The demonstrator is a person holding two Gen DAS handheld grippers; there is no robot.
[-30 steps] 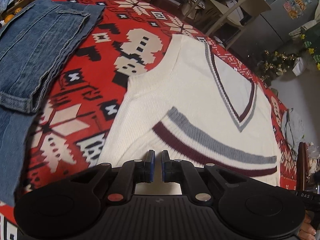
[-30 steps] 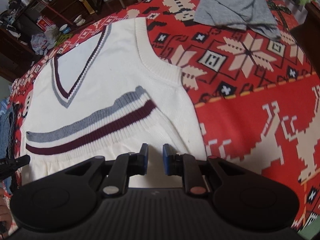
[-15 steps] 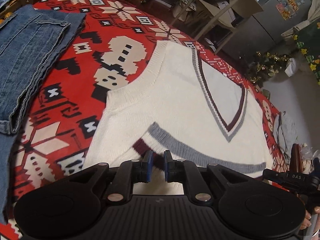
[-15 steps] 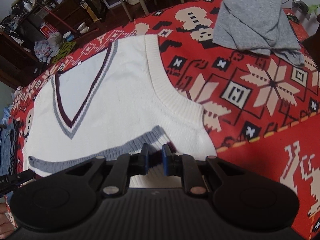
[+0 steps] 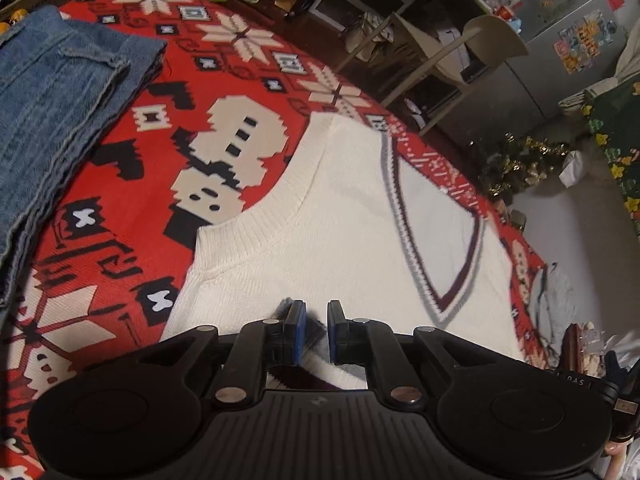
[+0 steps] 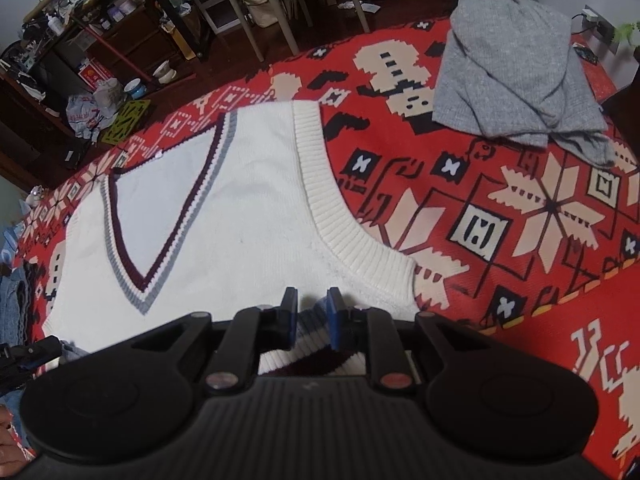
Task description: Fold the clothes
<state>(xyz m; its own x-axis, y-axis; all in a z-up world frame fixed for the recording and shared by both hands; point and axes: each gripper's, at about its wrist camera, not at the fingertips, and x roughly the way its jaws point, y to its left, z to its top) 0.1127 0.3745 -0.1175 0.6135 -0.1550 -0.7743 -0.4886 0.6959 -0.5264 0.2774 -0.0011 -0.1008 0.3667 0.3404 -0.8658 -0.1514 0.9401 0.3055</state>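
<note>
A white knit vest (image 5: pixel 340 232) with a grey and maroon V-neck lies flat on a red patterned blanket (image 5: pixel 120 200). Its striped hem (image 5: pixel 304 376) is folded up over the body. My left gripper (image 5: pixel 316 332) is shut on that hem near the left armhole. In the right wrist view the same vest (image 6: pixel 248 240) fills the middle, and the hem (image 6: pixel 316 360) runs between the fingers of my right gripper (image 6: pixel 312 320). Those jaws are opening slightly, with the fabric still pinched between them. Most of the hem is hidden under both grippers.
Folded blue jeans (image 5: pixel 52 100) lie on the blanket to the left of the vest. A crumpled grey sweater (image 6: pixel 516 76) sits at the far right on the blanket (image 6: pixel 520 220). Beyond the blanket's far edge stand a chair (image 5: pixel 460 52), a fridge (image 5: pixel 572 40) and cluttered shelves.
Both grippers have carried the striped hem further up over the vest toward the V-neck. The stripes, earlier in plain view, now sit mostly under the grippers.
</note>
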